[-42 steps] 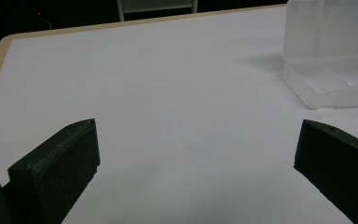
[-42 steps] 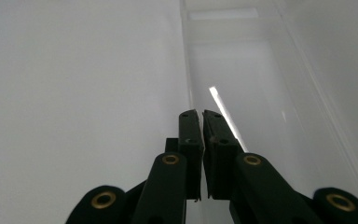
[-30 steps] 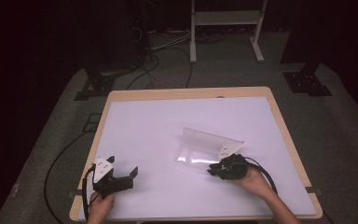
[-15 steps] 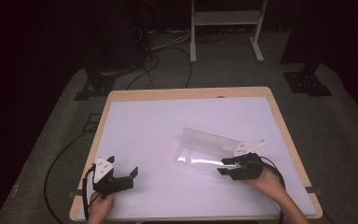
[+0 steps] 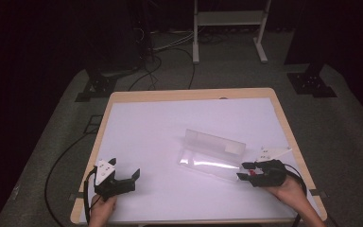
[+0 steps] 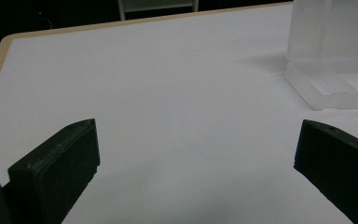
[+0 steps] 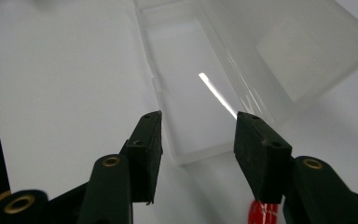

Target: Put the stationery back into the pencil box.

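Clear box (image 5: 211,156): lid raised, lying right of the table's (image 5: 123,101) middle, about 4 o'clock.
Right gripper (image 5: 244,171): jaws just widened, nothing clasped; box's near end sits just ahead at 12 o'clock.
Left gripper (image 5: 131,176): spread wide, empty, resting at the table's 7 o'clock corner.

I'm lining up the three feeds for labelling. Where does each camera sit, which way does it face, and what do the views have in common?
High view: fixed above the person's side, looking forward and down on the table; both hands, left gripper and right gripper enter from below.
Left gripper view: rides the left gripper, looks across the table; wide-open black jaws.
Right gripper view: rides the right gripper, faces the clear box; jaws, just opening, grip nothing.
Shared: all three show the clear box with its lid up.
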### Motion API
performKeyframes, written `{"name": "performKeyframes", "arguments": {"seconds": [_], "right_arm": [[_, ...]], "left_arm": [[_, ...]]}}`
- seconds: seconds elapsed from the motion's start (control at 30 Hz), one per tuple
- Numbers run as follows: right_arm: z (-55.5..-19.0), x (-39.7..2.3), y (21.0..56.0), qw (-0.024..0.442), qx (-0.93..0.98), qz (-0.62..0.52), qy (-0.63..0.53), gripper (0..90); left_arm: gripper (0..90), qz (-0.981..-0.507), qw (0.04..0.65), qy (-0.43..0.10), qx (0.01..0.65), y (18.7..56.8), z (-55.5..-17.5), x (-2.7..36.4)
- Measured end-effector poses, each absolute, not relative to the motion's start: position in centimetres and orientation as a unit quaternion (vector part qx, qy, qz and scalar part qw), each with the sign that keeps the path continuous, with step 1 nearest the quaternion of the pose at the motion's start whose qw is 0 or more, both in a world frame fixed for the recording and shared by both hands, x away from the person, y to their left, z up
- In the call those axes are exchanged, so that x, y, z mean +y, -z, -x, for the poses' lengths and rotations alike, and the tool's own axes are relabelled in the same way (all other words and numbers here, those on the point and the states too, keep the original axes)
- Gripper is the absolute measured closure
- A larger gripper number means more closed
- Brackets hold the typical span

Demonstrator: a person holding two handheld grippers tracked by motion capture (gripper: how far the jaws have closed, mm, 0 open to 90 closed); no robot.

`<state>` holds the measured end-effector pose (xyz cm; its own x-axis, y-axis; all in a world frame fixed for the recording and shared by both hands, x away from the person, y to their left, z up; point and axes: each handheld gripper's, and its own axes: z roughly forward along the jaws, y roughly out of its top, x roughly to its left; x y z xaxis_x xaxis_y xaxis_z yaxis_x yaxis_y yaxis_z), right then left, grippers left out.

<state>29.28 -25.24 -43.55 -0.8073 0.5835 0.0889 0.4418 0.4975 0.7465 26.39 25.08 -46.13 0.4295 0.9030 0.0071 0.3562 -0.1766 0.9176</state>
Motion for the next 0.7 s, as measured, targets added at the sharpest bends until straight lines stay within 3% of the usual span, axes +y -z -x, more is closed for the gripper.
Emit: {"name": "performKeyframes", "arguments": {"seconds": [0.7], "right_arm": [[-27.3,-29.3,45.6,0.116,0.851,-0.360,-0.365,61.9]], "left_arm": [[0.0,-0.708,0.462,-0.296,0.445,46.1,-26.4,25.1]]}}
